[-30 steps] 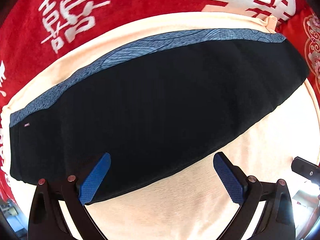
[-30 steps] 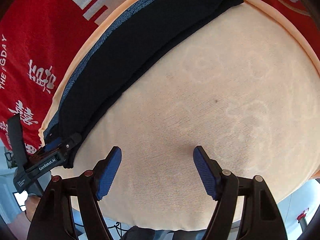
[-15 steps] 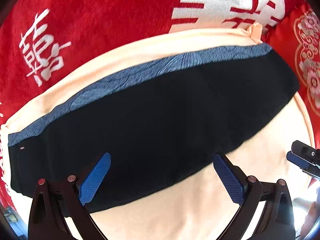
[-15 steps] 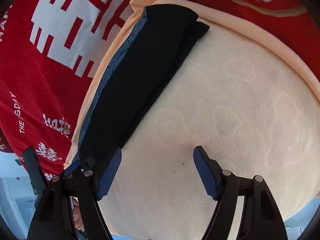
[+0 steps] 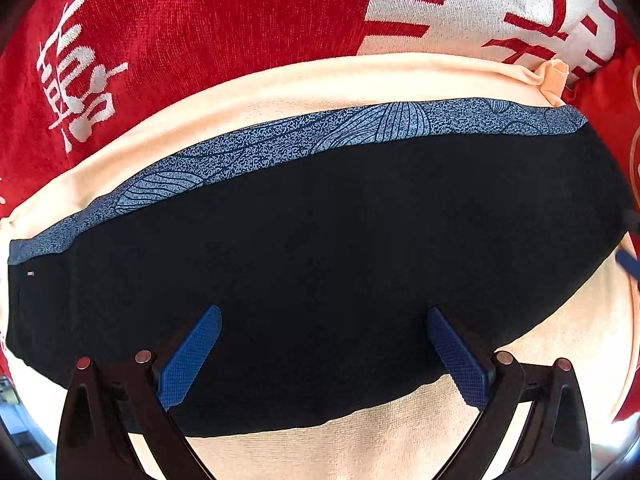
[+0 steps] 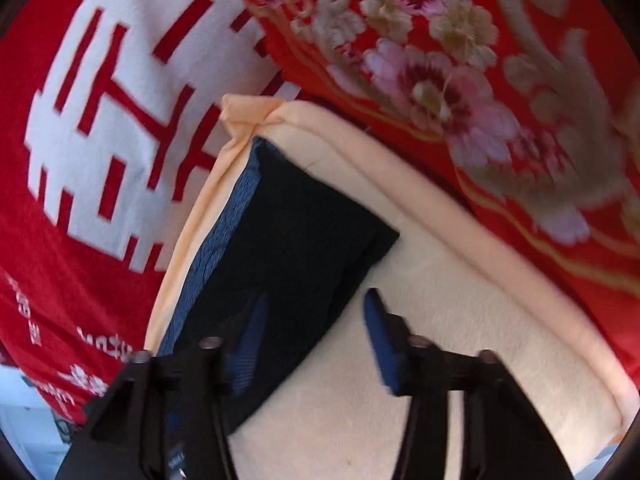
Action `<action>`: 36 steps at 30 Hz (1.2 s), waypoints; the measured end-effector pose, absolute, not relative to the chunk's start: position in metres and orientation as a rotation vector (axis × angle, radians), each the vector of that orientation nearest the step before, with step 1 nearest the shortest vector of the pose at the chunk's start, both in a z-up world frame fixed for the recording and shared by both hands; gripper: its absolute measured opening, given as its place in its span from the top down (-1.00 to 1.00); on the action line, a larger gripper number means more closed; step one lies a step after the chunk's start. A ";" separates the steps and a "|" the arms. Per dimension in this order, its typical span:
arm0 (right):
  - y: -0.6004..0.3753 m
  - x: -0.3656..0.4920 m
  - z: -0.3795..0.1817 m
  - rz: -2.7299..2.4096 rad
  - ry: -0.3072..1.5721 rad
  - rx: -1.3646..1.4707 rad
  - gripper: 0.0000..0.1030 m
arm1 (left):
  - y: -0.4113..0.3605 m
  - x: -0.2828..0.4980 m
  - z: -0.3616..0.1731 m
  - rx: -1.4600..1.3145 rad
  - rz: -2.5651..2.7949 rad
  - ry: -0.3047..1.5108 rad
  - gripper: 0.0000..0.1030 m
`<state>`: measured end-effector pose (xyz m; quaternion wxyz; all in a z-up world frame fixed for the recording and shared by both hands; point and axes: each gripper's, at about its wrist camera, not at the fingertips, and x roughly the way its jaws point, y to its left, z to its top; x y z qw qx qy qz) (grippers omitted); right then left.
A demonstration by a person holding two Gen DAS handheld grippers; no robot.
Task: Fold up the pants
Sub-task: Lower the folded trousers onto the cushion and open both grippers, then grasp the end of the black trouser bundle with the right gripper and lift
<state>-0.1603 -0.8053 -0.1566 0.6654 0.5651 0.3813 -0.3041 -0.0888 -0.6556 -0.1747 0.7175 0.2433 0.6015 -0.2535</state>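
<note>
Landmark = pants [image 5: 340, 264]: black, folded into a long band, with a blue patterned strip [image 5: 280, 144] running along the far edge. They are lying on a cream blanket [image 5: 400, 444], which is sitting on a red spread with white characters [image 5: 200, 20].

Left gripper [image 5: 324, 354] is hanging over the near half of the pants, pointing down at them. Its fingers [image 5: 188, 360] are standing wide apart, both blue pads sitting over black fabric, nothing pinched between them. Cannot tell if the tips are touching the cloth.

At the pants' right end a blue-and-grey bit of the other tool [image 5: 628, 260] is poking in at the picture edge.

Right gripper [image 6: 314, 330] is sitting at that same end of the pants, view blurred. Its fingers have just been closing and are standing partly apart. Left finger [image 6: 252, 336] is over the black fabric, right finger over bare cream blanket just beside the pants' near edge. That edge is running between the two pads; no pinch showing.

Past the pants' end: the cream blanket's rolled hem [image 6: 440, 208], then a red floral cover [image 6: 460, 60].
</note>
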 end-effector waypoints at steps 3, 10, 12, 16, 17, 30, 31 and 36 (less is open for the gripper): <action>-0.814 -0.155 -0.156 -0.677 0.873 1.258 0.79 | -0.655 -0.083 -0.177 0.554 -0.551 1.333 -1.00; -0.812 -0.153 -0.161 -0.685 0.974 1.143 0.64 | -0.678 -0.087 -0.184 0.582 -0.539 1.329 -1.00; -0.810 -0.157 -0.155 -0.666 0.963 1.149 0.57 | -0.676 -0.089 -0.181 0.573 -0.537 1.338 -1.00; -0.794 -0.162 -0.152 -0.541 0.957 1.194 0.24 | -0.680 -0.086 -0.185 0.568 -0.534 1.341 -1.00; -0.789 -0.163 -0.152 -0.519 0.955 1.209 0.13 | -0.684 -0.088 -0.185 0.569 -0.532 1.341 -1.00; -0.757 -0.173 -0.177 -0.426 0.913 1.355 0.11 | -0.646 -0.085 -0.170 0.573 -0.542 1.344 -1.00; -0.759 -0.174 -0.178 -0.429 0.900 1.359 0.11 | -0.646 -0.085 -0.170 0.573 -0.542 1.344 -1.00; -0.769 -0.174 -0.185 -0.456 0.808 1.379 0.11 | -0.648 -0.085 -0.171 0.569 -0.548 1.343 -1.00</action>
